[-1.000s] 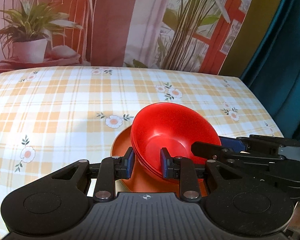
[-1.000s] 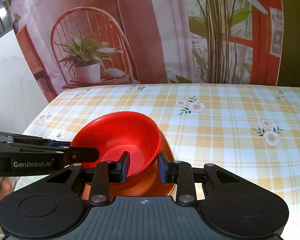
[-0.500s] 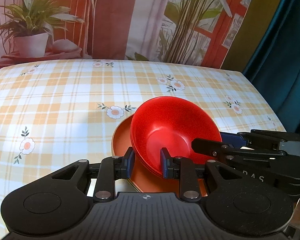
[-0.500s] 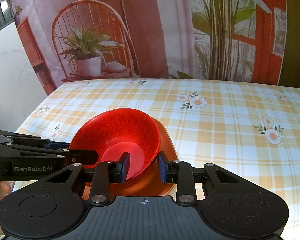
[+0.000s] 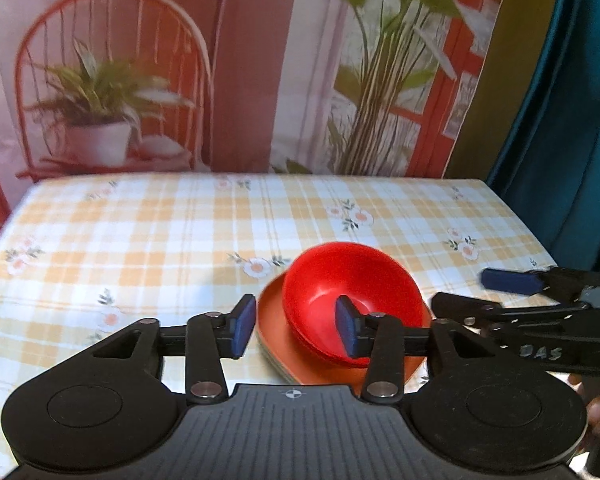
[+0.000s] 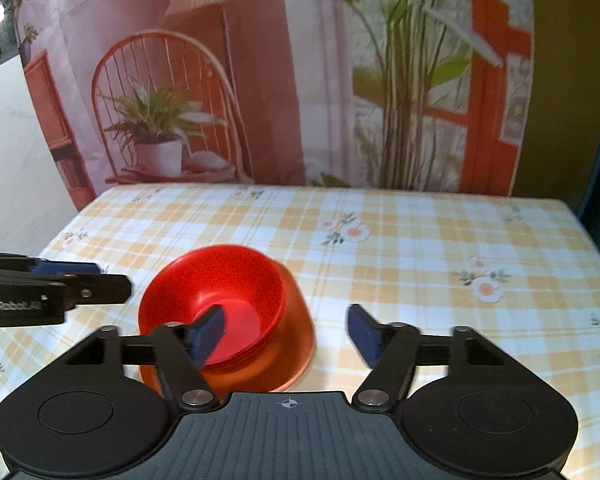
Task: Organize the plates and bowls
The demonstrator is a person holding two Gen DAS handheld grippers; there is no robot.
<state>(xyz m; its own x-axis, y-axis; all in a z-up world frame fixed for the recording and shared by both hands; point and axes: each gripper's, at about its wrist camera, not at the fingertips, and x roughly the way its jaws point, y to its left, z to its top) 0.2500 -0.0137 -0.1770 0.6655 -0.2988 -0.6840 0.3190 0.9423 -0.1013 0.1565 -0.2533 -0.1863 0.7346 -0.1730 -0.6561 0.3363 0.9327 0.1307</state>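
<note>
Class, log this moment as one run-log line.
left gripper: opening, empty | right gripper: opening, empty | red bowls: stacked on orange plates

The near rim of the red bowls (image 5: pixel 352 300) is covered in the left wrist view by the blue pad of the left gripper (image 5: pixel 296 326), whose jaws are opening with nothing pressed between them, and how many bowls are nested cannot be counted (the edges run together in a blur). The orange plates (image 5: pixel 278 332) beneath are hidden at their near edge by the gripper body. In the right wrist view the right gripper (image 6: pixel 288 330), jaws also opening, covers the near side of the stack the same way. The left gripper's lettering there is smeared and cut by the picture's left edge. The table (image 6: pixel 420 264) is cut off at its near edge in both views.
</note>
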